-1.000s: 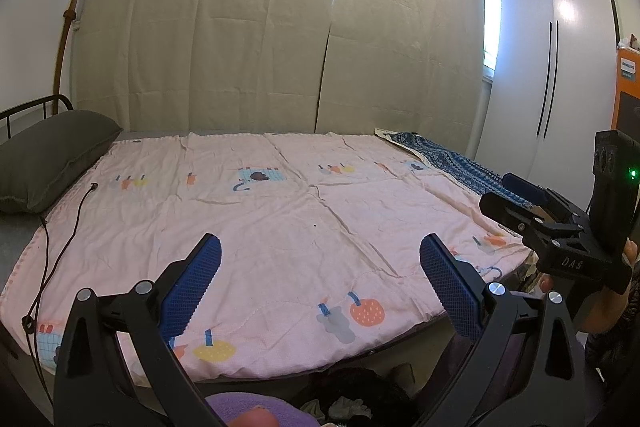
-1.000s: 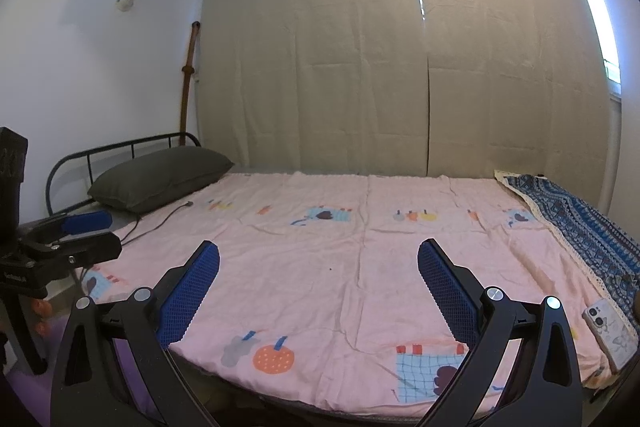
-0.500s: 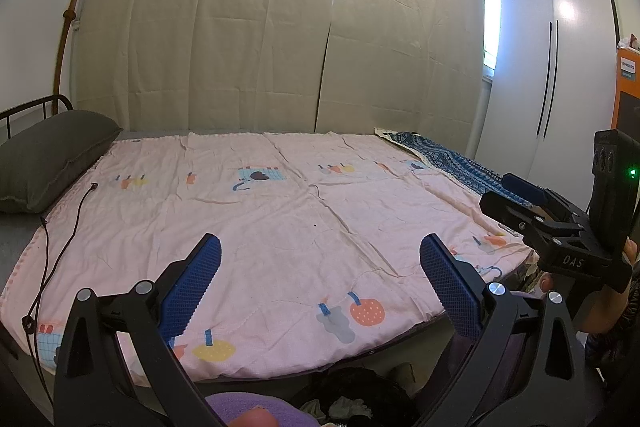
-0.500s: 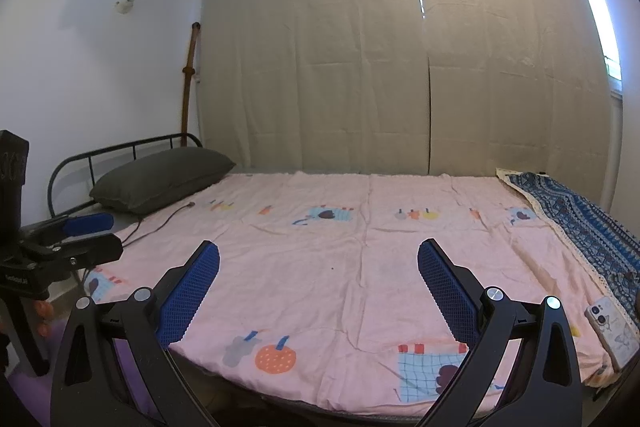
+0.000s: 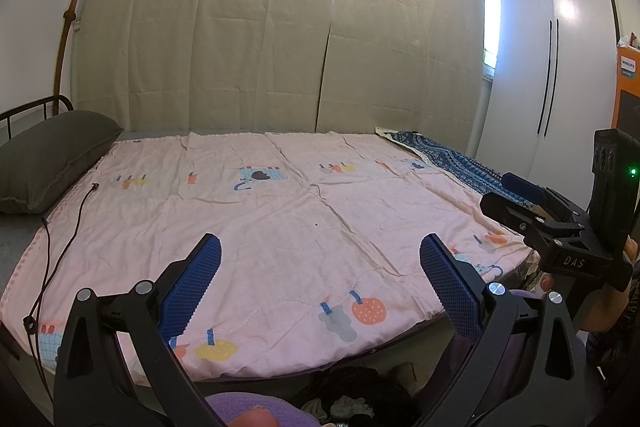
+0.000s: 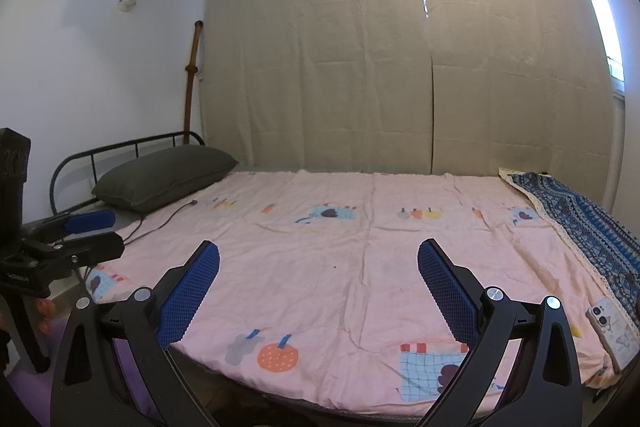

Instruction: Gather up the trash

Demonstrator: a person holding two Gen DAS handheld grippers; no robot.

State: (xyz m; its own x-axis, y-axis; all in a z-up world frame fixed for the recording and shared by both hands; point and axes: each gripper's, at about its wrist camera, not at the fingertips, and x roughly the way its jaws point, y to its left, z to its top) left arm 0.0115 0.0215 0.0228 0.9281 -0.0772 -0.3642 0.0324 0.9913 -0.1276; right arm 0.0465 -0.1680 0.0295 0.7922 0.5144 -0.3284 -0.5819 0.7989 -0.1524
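My left gripper [image 5: 320,291] is open and empty, held level at the near edge of a bed with a pink patterned quilt [image 5: 280,219]. My right gripper [image 6: 318,291] is open and empty too, beside the left one at the same edge. Each shows in the other's view: the right gripper [image 5: 516,199] at the right, the left gripper [image 6: 88,231] at the left. I see no clear piece of trash on the quilt. A dark heap with pale scraps [image 5: 352,395] lies on the floor below the bed edge, partly hidden.
A dark pillow [image 6: 164,175] and metal headboard [image 6: 120,147] are at the left end. A black cable [image 5: 60,239] runs over the quilt. A blue patterned cloth [image 6: 580,223] and a phone [image 6: 612,331] lie at the right. Curtains [image 5: 280,27] and a white wardrobe [image 5: 552,67] stand behind.
Almost nothing has moved. The right wrist view has drifted slightly, and both grippers stay open.
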